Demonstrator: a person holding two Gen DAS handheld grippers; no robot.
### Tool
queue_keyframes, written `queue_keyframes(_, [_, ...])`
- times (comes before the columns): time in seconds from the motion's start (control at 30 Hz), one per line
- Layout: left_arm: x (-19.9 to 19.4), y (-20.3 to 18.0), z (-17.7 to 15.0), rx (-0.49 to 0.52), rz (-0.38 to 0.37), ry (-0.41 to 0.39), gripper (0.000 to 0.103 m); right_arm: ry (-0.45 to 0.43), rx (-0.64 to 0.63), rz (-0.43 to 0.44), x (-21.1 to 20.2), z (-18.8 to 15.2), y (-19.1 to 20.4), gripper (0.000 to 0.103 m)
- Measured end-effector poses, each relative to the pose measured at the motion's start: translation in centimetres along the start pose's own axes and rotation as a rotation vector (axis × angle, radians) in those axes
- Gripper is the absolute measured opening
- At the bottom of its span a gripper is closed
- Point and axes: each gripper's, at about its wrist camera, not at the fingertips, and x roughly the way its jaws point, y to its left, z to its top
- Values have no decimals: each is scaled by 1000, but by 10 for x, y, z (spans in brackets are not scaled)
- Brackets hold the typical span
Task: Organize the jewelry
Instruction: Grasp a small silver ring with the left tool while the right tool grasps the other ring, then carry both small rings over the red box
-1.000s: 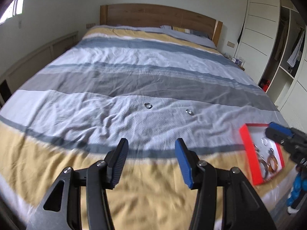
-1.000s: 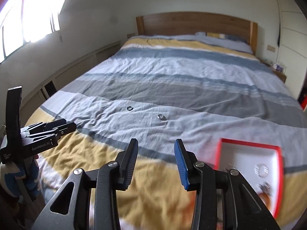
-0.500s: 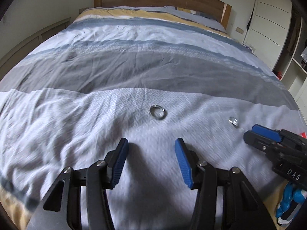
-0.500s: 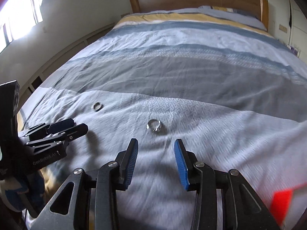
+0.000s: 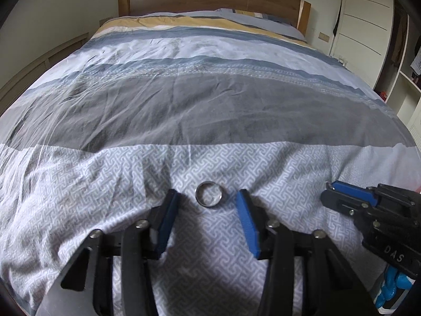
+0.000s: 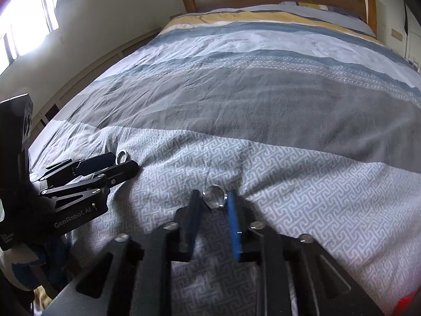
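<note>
Ring A, a plain silver band, lies flat on the grey-patterned stripe of the duvet, between and just ahead of the fingertips of the left gripper, whose jaws stand wide apart and touch nothing. Ring B sits between the narrowed blue pads of the right gripper; whether they actually clamp it cannot be told. Compared with 0.5 s ago, both grippers have advanced toward the headboard and dropped low over the duvet, each ring moving from well ahead of its tips to between them. Both tools point toward the headboard, the right gripper's jaws markedly narrower than before.
</note>
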Motion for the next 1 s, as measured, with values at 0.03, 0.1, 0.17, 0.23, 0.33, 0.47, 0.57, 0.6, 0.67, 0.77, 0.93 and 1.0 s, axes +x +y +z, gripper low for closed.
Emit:
queue_keyframes(0.03, [0, -1, 0, 2, -2, -1, 30, -2, 0, 1, 0, 0, 0, 19])
queue_keyframes(0.1, [-2, -3, -1, 17, -12, -2, 20, -4, -3, 0, -1, 0, 2, 19])
queue_keyframes(0.17, [-4, -5, -2, 29, -14, -3, 19, -7, -6, -2, -3, -2, 2, 19])
queue_keyframes(0.23, [-8, -6, -4, 29, -18, -5, 19, -10, 0, 4, -7, -3, 3, 19])
queue_keyframes(0.33, [-15, -6, -7, 24, -24, -5, 19, -12, 7, 16, -14, -6, 4, 19])
queue_keyframes(0.47, [-29, -9, -13, 18, -26, -2, 19, -12, 14, 33, -30, -15, 8, 19])
queue_keyframes(0.57, [-43, -13, -19, 16, -26, 1, 19, -14, 10, 40, -48, -26, 14, 19])
queue_keyframes(0.6, [-48, -16, -21, 18, -26, 3, 19, -16, 10, 43, -54, -29, 15, 19])
queue_keyframes(0.67, [-59, -21, -25, 22, -31, 3, 19, -25, 8, 46, -71, -36, 18, 19])
queue_keyframes(0.77, [-78, -35, -31, 37, -51, 1, 19, -47, 8, 38, -102, -46, 16, 19])
queue_keyframes(0.93, [-110, -79, -38, 104, -112, -10, 19, -93, 24, -3, -159, -62, -1, 19])
queue_keyframes(1.0, [-121, -103, -40, 135, -146, -15, 19, -109, 36, -31, -181, -68, -15, 19])
